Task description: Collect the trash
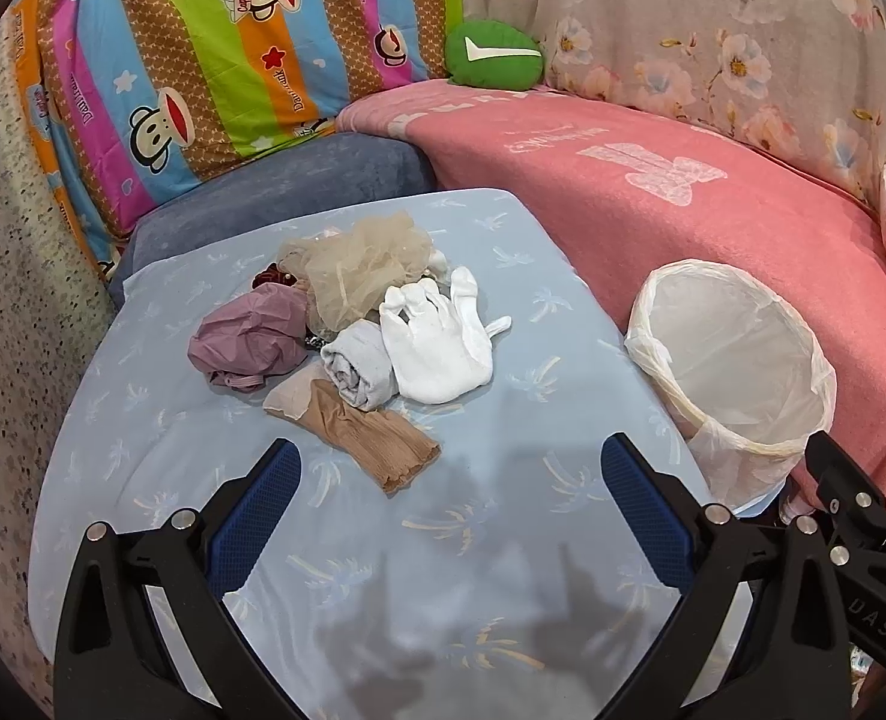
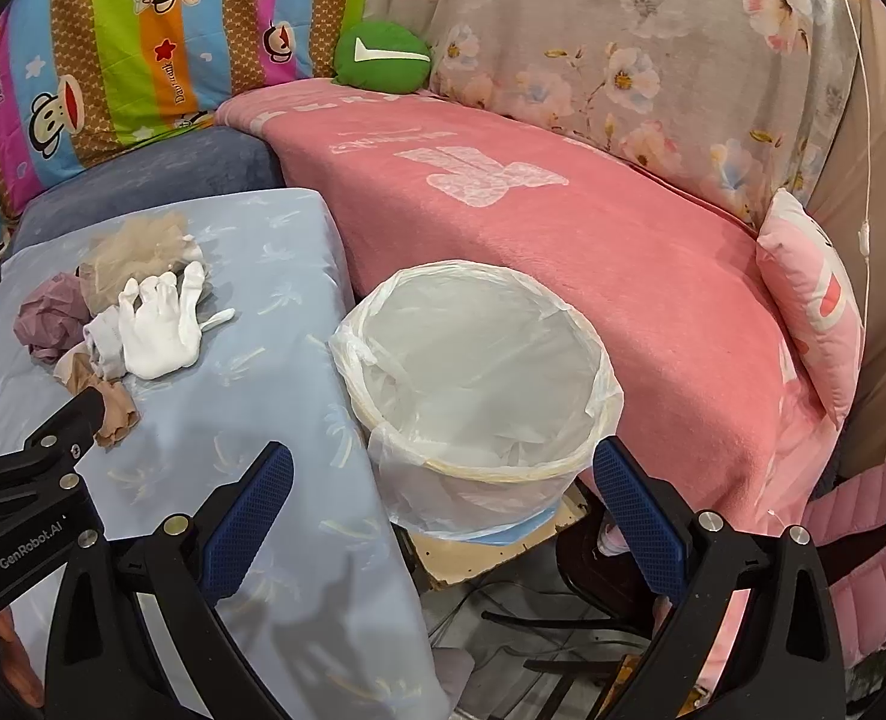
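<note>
The left gripper (image 1: 443, 504) hangs above the near part of a table covered in a light blue cloth (image 1: 503, 312), its two blue-padded fingers (image 1: 257, 516) spread wide with nothing between them. Just beyond its fingertips lies a small heap of trash. Nearest is a tan stocking (image 1: 371, 438), flat on the cloth and stretching toward the gripper. Behind it sit a rolled grey sock (image 1: 356, 369) and a white glove (image 1: 437, 339), touching each other, with a crumpled mauve bag (image 1: 251, 339) to their left and a beige mesh puff (image 1: 359, 267) at the back of the heap.

The right gripper (image 2: 443, 498) is also wide open and empty. It hovers over the right edge of the table, with one finger above the blue cloth and the other past the edge. Directly ahead of it stands a round bin (image 2: 479, 372) lined with a thin white plastic bag, set just beside the table and against a pink blanket (image 2: 563, 252) that covers the sofa seat. In the right wrist view the heap of trash lies to the left, well apart from the bin.

Farther back, a green cushion (image 1: 494, 54) rests at the top of the blanket, between a striped cartoon-monkey pillow (image 1: 215, 54) and a floral cover (image 1: 713, 36).
</note>
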### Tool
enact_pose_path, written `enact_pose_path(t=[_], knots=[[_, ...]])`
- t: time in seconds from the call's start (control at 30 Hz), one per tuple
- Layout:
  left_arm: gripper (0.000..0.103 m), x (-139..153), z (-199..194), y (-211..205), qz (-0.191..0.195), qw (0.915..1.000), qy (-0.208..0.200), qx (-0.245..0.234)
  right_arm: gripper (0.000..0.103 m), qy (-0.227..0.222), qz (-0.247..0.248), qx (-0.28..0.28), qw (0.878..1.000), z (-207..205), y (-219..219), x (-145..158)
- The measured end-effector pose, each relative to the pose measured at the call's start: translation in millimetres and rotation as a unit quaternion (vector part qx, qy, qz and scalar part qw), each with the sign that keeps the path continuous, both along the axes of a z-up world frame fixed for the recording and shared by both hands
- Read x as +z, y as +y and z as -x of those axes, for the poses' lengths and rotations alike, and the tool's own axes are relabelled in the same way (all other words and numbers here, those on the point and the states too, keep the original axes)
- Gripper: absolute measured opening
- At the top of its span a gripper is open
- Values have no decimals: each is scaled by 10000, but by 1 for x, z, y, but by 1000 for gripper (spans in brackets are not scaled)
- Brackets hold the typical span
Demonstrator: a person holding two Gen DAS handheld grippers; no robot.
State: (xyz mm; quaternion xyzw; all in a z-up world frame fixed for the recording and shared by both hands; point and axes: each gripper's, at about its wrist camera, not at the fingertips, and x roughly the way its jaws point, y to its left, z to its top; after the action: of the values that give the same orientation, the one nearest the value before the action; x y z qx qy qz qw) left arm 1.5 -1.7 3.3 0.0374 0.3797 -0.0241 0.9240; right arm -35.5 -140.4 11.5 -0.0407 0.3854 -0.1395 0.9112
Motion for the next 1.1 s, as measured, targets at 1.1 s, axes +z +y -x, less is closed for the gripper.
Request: enact_pose_path(t=[1.1], knots=[[96,2,1,-6,-78,9999,-63,-25,97,-57,-17,-73,10000,2,-7,2]])
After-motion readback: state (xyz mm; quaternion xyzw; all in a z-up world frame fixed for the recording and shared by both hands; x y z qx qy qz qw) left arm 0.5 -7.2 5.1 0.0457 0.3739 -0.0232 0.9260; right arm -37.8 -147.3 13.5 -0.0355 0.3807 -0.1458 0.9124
